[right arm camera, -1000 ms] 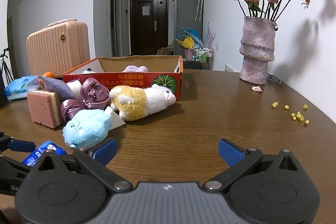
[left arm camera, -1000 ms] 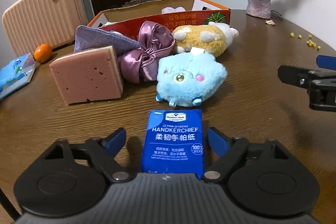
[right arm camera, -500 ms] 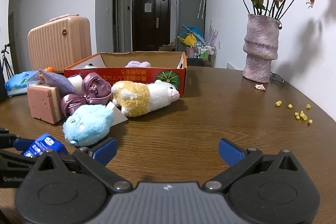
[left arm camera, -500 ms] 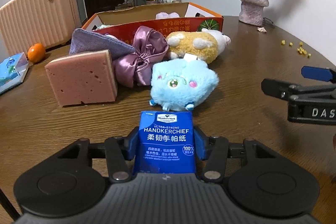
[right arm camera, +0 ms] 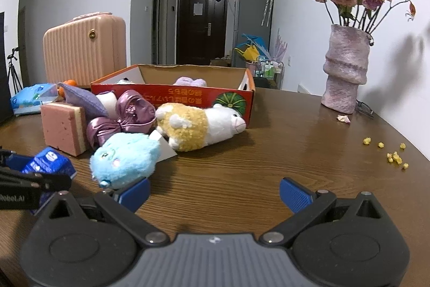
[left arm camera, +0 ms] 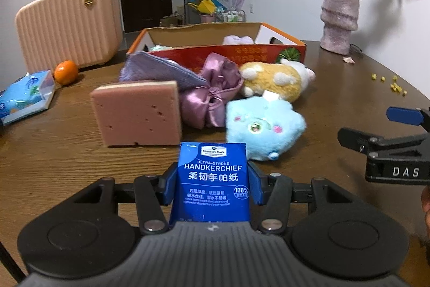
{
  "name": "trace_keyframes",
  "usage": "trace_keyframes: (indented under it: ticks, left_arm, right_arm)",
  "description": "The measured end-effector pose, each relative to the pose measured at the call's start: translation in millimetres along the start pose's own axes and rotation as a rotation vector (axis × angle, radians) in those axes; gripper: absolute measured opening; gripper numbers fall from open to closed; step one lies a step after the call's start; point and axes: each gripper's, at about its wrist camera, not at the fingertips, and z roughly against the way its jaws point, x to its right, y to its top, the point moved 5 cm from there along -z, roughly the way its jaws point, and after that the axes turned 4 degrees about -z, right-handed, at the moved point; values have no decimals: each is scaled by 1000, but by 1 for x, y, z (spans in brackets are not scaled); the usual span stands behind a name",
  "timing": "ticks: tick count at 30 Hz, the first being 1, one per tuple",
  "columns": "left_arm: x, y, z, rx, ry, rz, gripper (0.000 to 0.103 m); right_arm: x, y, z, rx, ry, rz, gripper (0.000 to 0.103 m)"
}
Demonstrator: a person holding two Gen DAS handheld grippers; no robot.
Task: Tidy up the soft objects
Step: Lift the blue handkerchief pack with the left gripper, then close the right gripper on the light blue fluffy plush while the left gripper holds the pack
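- One tissue pack: clamped in left hand-held gripper, above desk.
- Right hand-held gripper: released, nothing between its fingers.
- Two plush toys: blue, yellow-white, on desk.
- One pink sponge.
- One cardboard box.

Left tongs clamped tight, blue pads pressing both sides of a held packet, raised off the surface. Right tongs spread wide, level, hovering low, pointing forward beside the left pair.
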Motion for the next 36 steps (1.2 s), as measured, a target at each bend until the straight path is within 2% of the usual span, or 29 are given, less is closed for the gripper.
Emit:
trace_keyframes:
  ticks: [36]
  left_arm:
    - [-87,2,17,74,95,88,53]
  right_arm:
    - [-92,13,-45,-64,89,108,103]
